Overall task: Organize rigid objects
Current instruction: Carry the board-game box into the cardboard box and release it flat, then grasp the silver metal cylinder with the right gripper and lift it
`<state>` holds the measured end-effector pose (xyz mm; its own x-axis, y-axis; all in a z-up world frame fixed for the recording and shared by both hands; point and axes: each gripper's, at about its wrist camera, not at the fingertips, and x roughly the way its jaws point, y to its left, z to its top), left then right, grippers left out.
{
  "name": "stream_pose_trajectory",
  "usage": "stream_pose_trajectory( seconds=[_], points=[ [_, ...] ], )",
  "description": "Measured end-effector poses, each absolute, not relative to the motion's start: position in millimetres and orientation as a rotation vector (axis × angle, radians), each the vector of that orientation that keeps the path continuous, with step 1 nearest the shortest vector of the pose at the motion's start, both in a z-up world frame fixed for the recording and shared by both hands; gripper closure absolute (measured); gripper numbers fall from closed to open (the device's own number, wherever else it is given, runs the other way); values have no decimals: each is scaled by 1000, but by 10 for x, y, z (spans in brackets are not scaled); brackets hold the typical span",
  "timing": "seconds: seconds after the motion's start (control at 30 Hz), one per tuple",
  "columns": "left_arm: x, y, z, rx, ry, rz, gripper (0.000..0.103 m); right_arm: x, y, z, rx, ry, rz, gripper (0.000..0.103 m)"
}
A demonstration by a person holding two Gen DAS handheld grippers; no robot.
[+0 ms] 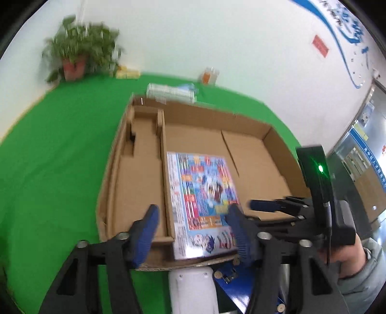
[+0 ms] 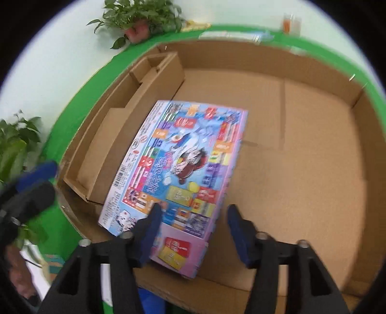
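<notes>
A shallow cardboard tray (image 1: 277, 145) (image 2: 313, 169) lies on the green table (image 1: 60, 157). It has a narrow side section (image 1: 140, 169) behind a divider. A colourful printed game box (image 1: 202, 193) (image 2: 183, 157) lies flat in the wide section, against the divider. My left gripper (image 1: 193, 212) hovers open above the near end of the box, and its pads touch nothing. My right gripper (image 2: 194, 212) is open over the box's near right corner, one finger above the box and one above bare cardboard. Each gripper shows in the other's view: the right gripper (image 1: 272, 205), the left gripper (image 2: 36, 183).
A potted plant (image 1: 77, 55) (image 2: 140, 17) stands at the table's far left corner, and more leaves (image 2: 17, 145) show at the left. A plastic-wrapped white pack (image 1: 171, 93) lies behind the tray, an orange-and-clear container (image 1: 208, 76) by the wall. A white object (image 1: 190, 285) sits below the near rim.
</notes>
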<state>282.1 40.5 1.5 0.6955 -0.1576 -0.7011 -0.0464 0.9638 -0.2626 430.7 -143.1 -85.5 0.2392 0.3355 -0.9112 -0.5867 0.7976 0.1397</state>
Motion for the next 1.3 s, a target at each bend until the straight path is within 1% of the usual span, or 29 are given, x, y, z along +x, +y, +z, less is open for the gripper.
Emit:
stream_pose_trajectory(
  seconds=[0.03,0.07,0.1,0.2,0.27,0.3,0.33,0.37,0.4,0.43,0.47,0.5,0.53,0.57,0.6,0.63,0.67,0.8,1.0,1.13,1.3],
  points=[
    [2762,402,81,-253,755,-38,14,4238,-1474,-757,-270,1114,615,27],
    [2718,405,124,-244,725,-18,6,4148,-1529,-638,-281,1047,602,22],
    [2632,405,200,-228,669,19,0,4070,-1596,-542,-289,994,593,22],
    [2480,387,334,-198,577,51,0,3829,-1845,-312,-299,875,524,22],
    [2407,360,393,-190,553,48,1,3721,-2005,-237,-259,854,508,22],
    [2365,349,416,-187,546,39,3,3646,-2121,-195,-221,846,507,22],
    [2325,325,438,-185,540,24,26,3586,-2202,-163,-193,832,516,22],
    [2297,302,448,-182,542,-5,50,3510,-2289,-121,-175,807,521,28],
    [2263,243,434,-178,578,-42,98,3458,-2299,-86,-174,787,514,51],
    [2248,192,426,-181,606,-49,102,3386,-2352,-53,-189,763,489,60],
    [2228,161,419,-190,619,-52,102,3322,-2354,-55,-195,753,475,63],
    [2189,136,430,-195,610,-57,102,3280,-2370,-34,-183,746,476,62],
    [2136,101,454,-192,589,-59,88,3232,-2408,-17,-166,742,483,59],
    [2111,71,465,-186,585,-48,68,3199,-2431,-11,-161,740,472,38],
    [2096,40,478,-182,602,-19,2,3159,-2466,-7,-156,732,456,11],
    [2053,32,483,-189,587,6,4,3099,-2524,7,-137,706,444,7],
    [2012,27,473,-198,564,11,0,3051,-2580,21,-119,690,444,6],
    [1885,33,373,-237,585,-4,1,2904,-2747,-6,-60,732,475,6],
    [1507,-63,269,-276,608,-15,1,2575,-2835,-131,-51,777,528,6],
    [1300,-156,182,-285,621,-28,1,2313,-2857,-283,-71,824,559,6],
    [1090,-281,4,-323,664,-64,1,2208,-2878,-522,-68,900,538,6]
  ],
)
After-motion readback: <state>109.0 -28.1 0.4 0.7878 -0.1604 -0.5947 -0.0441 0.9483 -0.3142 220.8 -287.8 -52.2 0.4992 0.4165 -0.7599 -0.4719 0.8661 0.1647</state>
